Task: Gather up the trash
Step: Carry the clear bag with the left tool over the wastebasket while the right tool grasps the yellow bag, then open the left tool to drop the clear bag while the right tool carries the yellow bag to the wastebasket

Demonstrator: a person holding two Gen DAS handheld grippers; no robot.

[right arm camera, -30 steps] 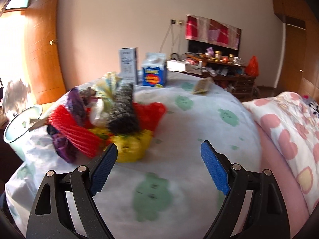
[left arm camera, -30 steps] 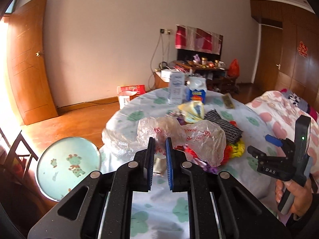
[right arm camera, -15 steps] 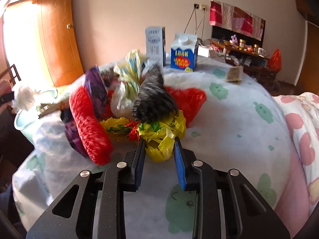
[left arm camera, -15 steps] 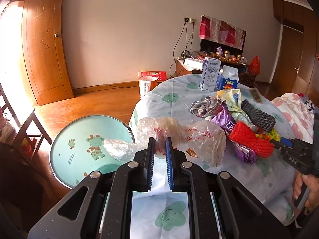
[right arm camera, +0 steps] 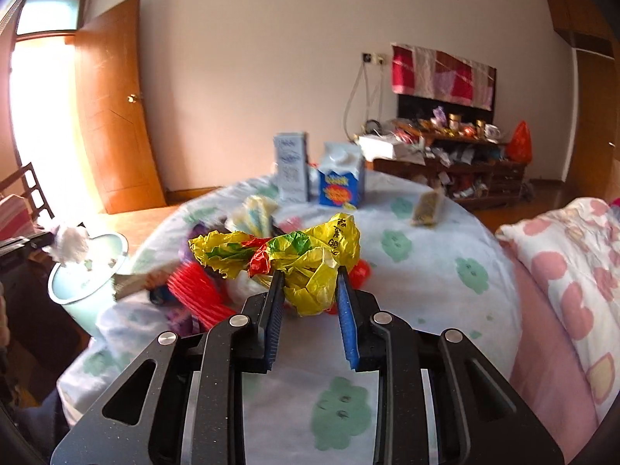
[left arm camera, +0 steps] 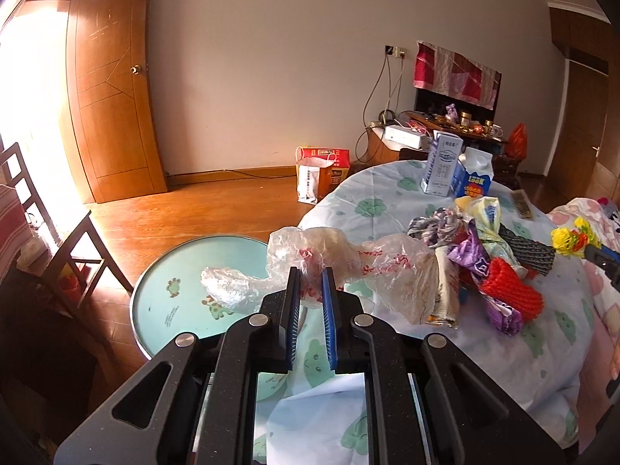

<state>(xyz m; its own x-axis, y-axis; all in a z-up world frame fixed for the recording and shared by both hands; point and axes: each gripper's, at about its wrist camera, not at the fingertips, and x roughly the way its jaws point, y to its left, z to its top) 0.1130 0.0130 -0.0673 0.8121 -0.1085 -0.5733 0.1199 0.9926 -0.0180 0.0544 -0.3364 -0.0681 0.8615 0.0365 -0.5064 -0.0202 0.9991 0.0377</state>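
Observation:
My left gripper [left arm camera: 310, 273] is shut on a crumpled clear plastic bag [left arm camera: 348, 259] with red print, held above the table's left edge. My right gripper [right arm camera: 309, 273] is shut on a crinkled yellow plastic bag [right arm camera: 306, 255], raised above the trash pile; the same yellow bag [left arm camera: 569, 238] shows at the right of the left wrist view. On the floral tablecloth [right arm camera: 426, 271] lie a red foam net [left arm camera: 509, 290], purple wrappers [left arm camera: 469, 257] and a black net [left arm camera: 531, 250]. A light-blue round bin [left arm camera: 186, 294] stands on the floor beside the table.
Two cartons, a white-blue one [left arm camera: 441, 164] and a blue one [left arm camera: 473, 178], stand at the table's far side. A wooden chair [left arm camera: 58, 255] is left of the bin. A pink-flowered quilt [right arm camera: 562, 271] lies at the right. Paper bags [left arm camera: 321, 174] sit by the wall.
The right gripper closed on the yellow bag and lifted it off the pile. The left gripper carried the clear bag leftward, out over the table's edge by the bin.

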